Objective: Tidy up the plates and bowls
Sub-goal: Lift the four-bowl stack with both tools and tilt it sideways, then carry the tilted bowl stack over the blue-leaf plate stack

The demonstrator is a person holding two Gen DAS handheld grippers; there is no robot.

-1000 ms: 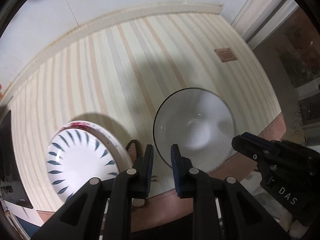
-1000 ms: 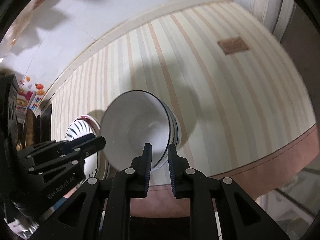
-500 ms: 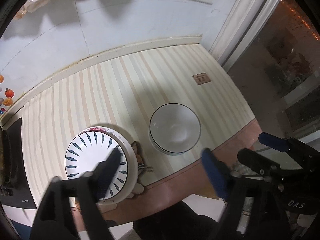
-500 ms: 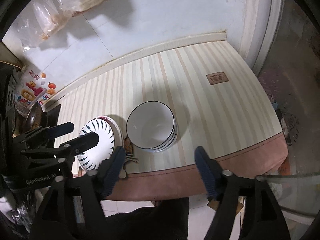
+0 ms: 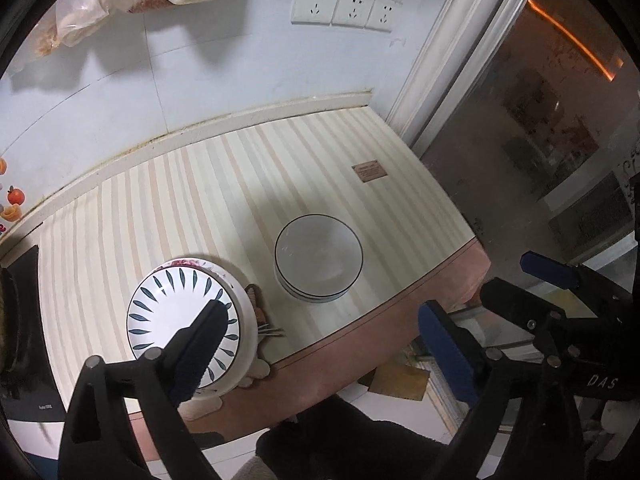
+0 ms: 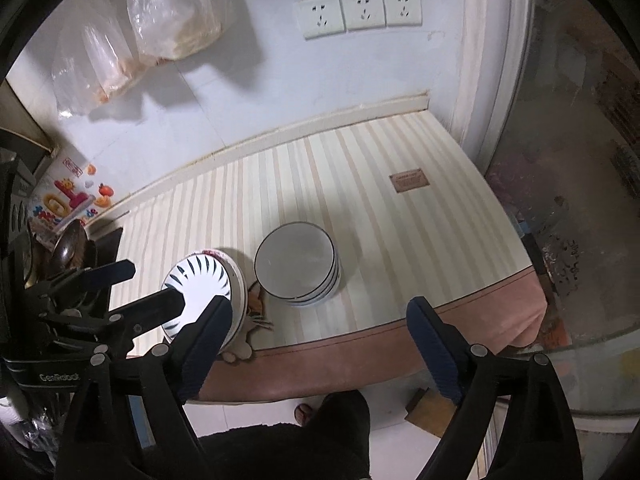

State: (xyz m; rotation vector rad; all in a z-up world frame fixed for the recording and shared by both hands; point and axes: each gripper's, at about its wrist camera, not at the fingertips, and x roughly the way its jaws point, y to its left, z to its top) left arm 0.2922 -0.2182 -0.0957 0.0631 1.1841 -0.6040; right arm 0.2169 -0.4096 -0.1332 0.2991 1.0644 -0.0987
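Observation:
A stack of white bowls with dark rims (image 5: 319,258) stands on the striped table near its front edge; it also shows in the right wrist view (image 6: 296,262). To its left lies a stack of plates, the top one white with blue leaf marks (image 5: 182,314), also in the right wrist view (image 6: 200,284). My left gripper (image 5: 320,344) is open and empty, held high above the table's front edge. My right gripper (image 6: 320,344) is open and empty, also high and back from the table.
The striped table (image 5: 200,200) meets a white wall with three sockets (image 5: 340,6) and hanging plastic bags (image 6: 176,16). A black cooktop (image 5: 24,340) sits at the left. A small brown label (image 6: 412,180) lies at the table's right. A glass door (image 5: 540,120) stands right.
Both grippers have opened wide and drawn up and back from the table. The bowl stack and the plates stay where they were, now seen from farther away.

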